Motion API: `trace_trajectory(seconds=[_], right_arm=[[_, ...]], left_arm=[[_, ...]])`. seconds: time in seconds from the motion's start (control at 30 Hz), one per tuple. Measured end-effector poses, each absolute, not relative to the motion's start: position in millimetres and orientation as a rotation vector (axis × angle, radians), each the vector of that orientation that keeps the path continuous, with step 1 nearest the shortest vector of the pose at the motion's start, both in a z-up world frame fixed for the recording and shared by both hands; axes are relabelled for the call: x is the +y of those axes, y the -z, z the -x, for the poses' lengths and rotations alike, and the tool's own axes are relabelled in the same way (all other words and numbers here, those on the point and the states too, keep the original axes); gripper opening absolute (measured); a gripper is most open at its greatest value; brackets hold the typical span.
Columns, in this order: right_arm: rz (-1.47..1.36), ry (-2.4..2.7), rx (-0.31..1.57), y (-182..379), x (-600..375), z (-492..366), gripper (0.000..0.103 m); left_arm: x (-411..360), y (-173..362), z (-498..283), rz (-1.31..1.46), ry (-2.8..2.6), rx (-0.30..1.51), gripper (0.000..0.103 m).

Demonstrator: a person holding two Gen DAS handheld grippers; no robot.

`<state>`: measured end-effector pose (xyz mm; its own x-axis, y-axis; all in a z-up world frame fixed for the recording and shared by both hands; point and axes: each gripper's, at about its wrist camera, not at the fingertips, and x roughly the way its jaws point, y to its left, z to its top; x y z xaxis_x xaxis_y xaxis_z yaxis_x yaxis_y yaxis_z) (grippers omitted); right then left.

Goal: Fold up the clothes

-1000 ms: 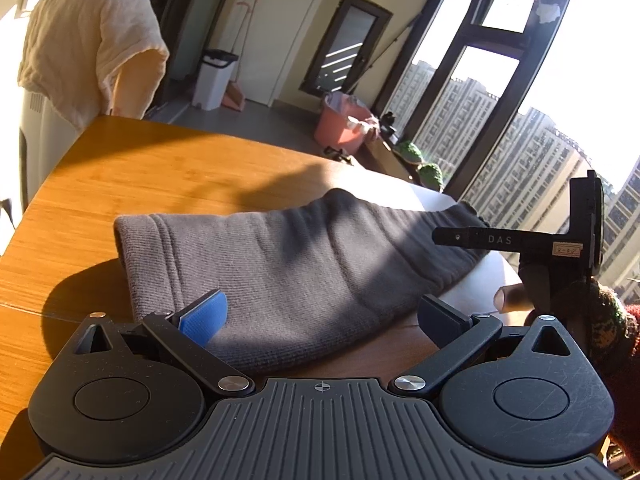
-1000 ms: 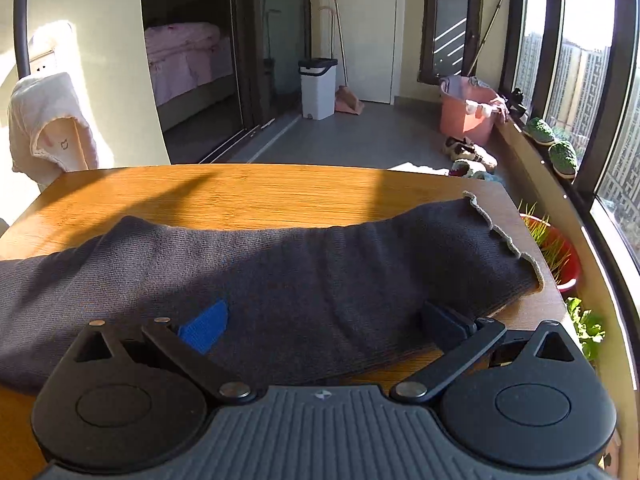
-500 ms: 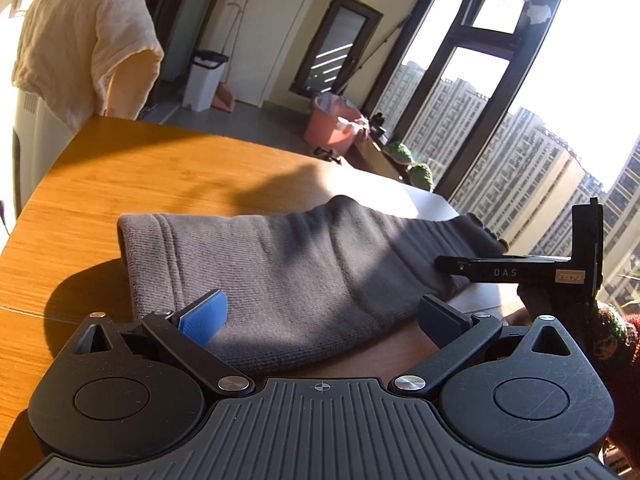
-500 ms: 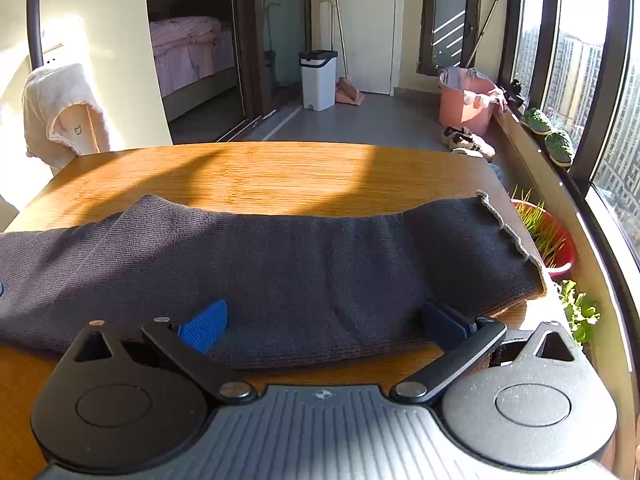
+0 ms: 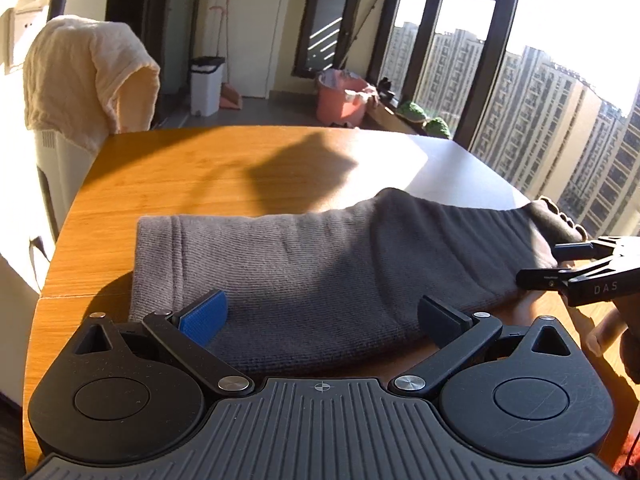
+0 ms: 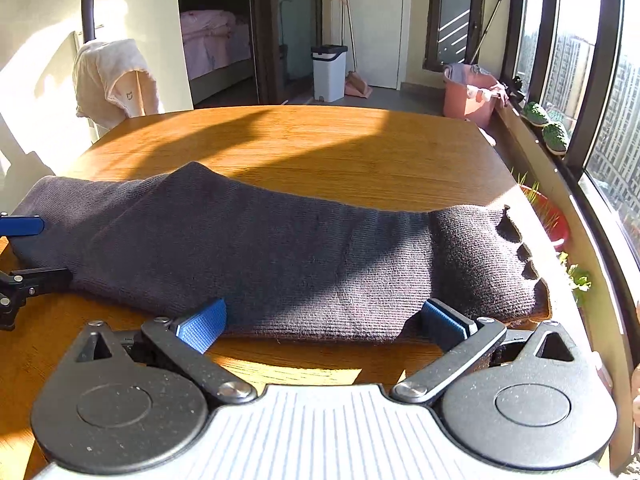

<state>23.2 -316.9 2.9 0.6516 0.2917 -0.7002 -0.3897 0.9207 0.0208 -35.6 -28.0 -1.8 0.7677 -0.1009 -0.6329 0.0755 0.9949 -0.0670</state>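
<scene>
A cream towel point(image 5: 86, 76) hangs over a white appliance just past the far left corner of the wooden table point(image 5: 208, 168). Beyond the table's far edge stand a white pedal bin point(image 6: 329, 72), a pink dustpan and broom beside it, and a pink bucket point(image 6: 468, 94) stuffed with cloth near the windows. Green slippers point(image 6: 546, 126) sit on the sill to the table's right, and a red pot of grass point(image 6: 548, 220) stands just off its right edge. An open doorway behind the table shows a bed with pink bedding point(image 6: 208, 36).

On the table's near half lies a dark grey knitted garment point(image 6: 260, 252), stretched left to right, ribbed band at the left end, scalloped edge at the right. The left gripper point(image 5: 320, 316) hovers at the garment's near edge with its fingers spread wide, nothing between them. The right gripper point(image 6: 322, 322) sits likewise at the near edge toward the scalloped end, fingers spread and empty.

Low sun throws bright patches and long shadows across the tabletop; tall apartment blocks fill the windows.
</scene>
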Motion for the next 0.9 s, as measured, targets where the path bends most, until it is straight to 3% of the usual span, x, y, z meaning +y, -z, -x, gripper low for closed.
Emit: trace_trajectory(seconds=[0.13, 0.3, 0.33, 0.4, 0.43, 0.5, 0.53, 0.57, 0.63, 0.8, 0.9], right_arm=[[0.211, -0.490, 0.819, -17.9, -300.1, -37.9, 0.103], [0.398, -0.775, 0.421, -58.1, -268.5, 20.3, 0.103], [0.422, -0.836, 0.383, -60.2, -259.4, 30.3, 0.099], [0.444, -0.960, 0.433, -54.8, -234.3, 32.6, 0.073], [0.445, -1.010, 0.472, -47.2, -220.6, 29.4, 0.055], [0.428, -1.048, 0.518, -35.2, -205.9, 27.5, 0.052], [0.426, -1.047, 0.533, -29.9, -200.6, 26.2, 0.039], [0.423, -1.046, 0.548, -24.7, -195.3, 24.8, 0.019], [0.341, -1.021, 0.584, -28.0, -199.9, 15.2, 0.008], [0.288, -0.958, 0.583, -44.2, -212.8, -0.4, 0.006], [0.284, -0.947, 0.593, -42.6, -221.9, 1.4, 0.006]], left_arm=[[-44.9, 1.7, 39.7, -0.076, 0.037, 0.686, 0.103], [-28.4, -14.9, 68.5, -0.132, -0.041, 0.606, 0.103], [-24.6, -18.4, 75.2, -0.148, -0.056, 0.590, 0.103], [-17.2, -25.2, 88.6, -0.181, -0.088, 0.557, 0.102], [-13.5, -28.6, 95.4, -0.197, -0.104, 0.541, 0.101], [-8.6, -33.4, 106.5, -0.225, -0.124, 0.520, 0.087], [-10.2, -33.1, 110.7, -0.241, -0.117, 0.521, 0.083], [-12.8, -32.3, 113.7, -0.263, -0.105, 0.520, 0.080], [-20.5, -29.5, 118.2, -0.331, -0.082, 0.516, 0.081], [-34.6, -19.0, 125.0, -0.503, -0.048, 0.488, 0.096], [-35.3, -13.5, 107.4, -0.538, -0.091, 0.463, 0.098]])
